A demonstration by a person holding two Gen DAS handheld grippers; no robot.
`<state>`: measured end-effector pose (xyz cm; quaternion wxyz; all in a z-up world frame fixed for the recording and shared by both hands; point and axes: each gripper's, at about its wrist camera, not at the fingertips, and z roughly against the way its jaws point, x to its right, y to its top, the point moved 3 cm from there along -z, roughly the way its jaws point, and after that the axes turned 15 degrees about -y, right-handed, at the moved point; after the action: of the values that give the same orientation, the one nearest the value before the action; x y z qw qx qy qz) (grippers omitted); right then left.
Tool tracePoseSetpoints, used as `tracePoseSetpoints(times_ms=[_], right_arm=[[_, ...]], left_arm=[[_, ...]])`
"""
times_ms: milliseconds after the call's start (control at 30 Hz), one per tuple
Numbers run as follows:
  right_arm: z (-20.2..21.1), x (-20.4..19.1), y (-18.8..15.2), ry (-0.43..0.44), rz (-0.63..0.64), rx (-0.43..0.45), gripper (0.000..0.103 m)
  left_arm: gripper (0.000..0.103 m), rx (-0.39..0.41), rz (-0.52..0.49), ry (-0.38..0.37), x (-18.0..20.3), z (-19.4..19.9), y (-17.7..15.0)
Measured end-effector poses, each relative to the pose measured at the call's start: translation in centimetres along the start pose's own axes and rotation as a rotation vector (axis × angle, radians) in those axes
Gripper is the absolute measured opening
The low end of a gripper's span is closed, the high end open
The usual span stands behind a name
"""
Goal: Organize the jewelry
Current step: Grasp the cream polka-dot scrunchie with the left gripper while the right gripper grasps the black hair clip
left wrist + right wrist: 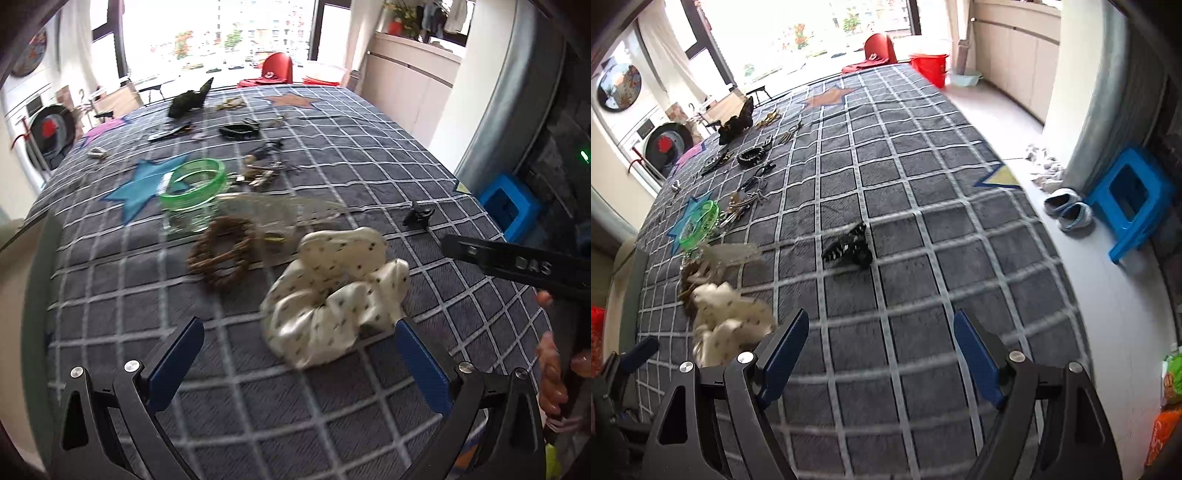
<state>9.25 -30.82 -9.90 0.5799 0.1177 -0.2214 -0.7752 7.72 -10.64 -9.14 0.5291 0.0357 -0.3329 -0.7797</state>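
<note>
Grey checked cloth (923, 229) with star patches covering the surface. Blue plastic stool (1132, 199) at 3 o'clock on the floor; pair of pale shoes (1067, 208) just beside it. Red bucket (929, 66) and red chair (879, 46) at 12 o'clock.

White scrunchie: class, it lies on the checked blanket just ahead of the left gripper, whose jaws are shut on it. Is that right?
Not quite. The left gripper is open, its jaws spread wide, as the left wrist view shows. The white scrunchie does lie on the checked blanket just ahead of it.
</note>
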Motion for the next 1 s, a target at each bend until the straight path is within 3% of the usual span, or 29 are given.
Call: tracePoseSetpoints(times_ms=[200, 333, 400, 433, 467, 500, 567, 600, 633, 1000], right_arm=[[-2.5, -1.3, 2.0, 0.025, 0.053, 0.004, 0.083], [-2.9, -2.6, 2.6, 0.018, 0.111, 0.033, 0.083], [-3.0, -3.3, 2.7, 0.012, 0.143, 0.049, 0.082], [-3.0, -3.5, 2.6, 0.007, 0.154, 0.055, 0.078], [-2.9, -3.8, 2.5, -0.005, 0.169, 0.066, 0.075], [-2.9, -4.0, 2.4, -0.018, 0.183, 0.077, 0.069], [-2.7, -4.3, 2.4, -0.028, 0.195, 0.091, 0.057], [-2.7, -4.4, 2.4, -0.028, 0.196, 0.094, 0.047], [-2.6, -4.3, 2.4, -0.024, 0.192, 0.095, 0.040], [-0.3, -3.6, 1.2, 0.030, 0.138, 0.100, 0.040]], left_arm=[[0.103, -0.021, -0.004, -0.009, 0.8, -2.4, 1.0], [0.089, -0.036, -0.020, 0.004, 1.4, -3.5, 1.2], [0.073, -0.041, -0.023, 0.016, 1.5, -3.9, 1.1], [0.072, -0.043, -0.026, 0.025, 1.6, -4.1, 1.1], [0.061, -0.033, -0.033, 0.033, 1.6, -4.0, 1.1], [0.047, -0.027, -0.038, 0.034, 1.7, -3.9, 1.0], [0.033, -0.029, -0.046, 0.038, 1.6, -3.7, 1.2], [0.027, -0.031, -0.042, 0.031, 1.5, -3.7, 1.2], [0.024, -0.034, -0.031, 0.012, 1.3, -3.6, 1.3], [0.024, 0.030, -0.044, -0.064, 1.8, 0.3, 0.8]])
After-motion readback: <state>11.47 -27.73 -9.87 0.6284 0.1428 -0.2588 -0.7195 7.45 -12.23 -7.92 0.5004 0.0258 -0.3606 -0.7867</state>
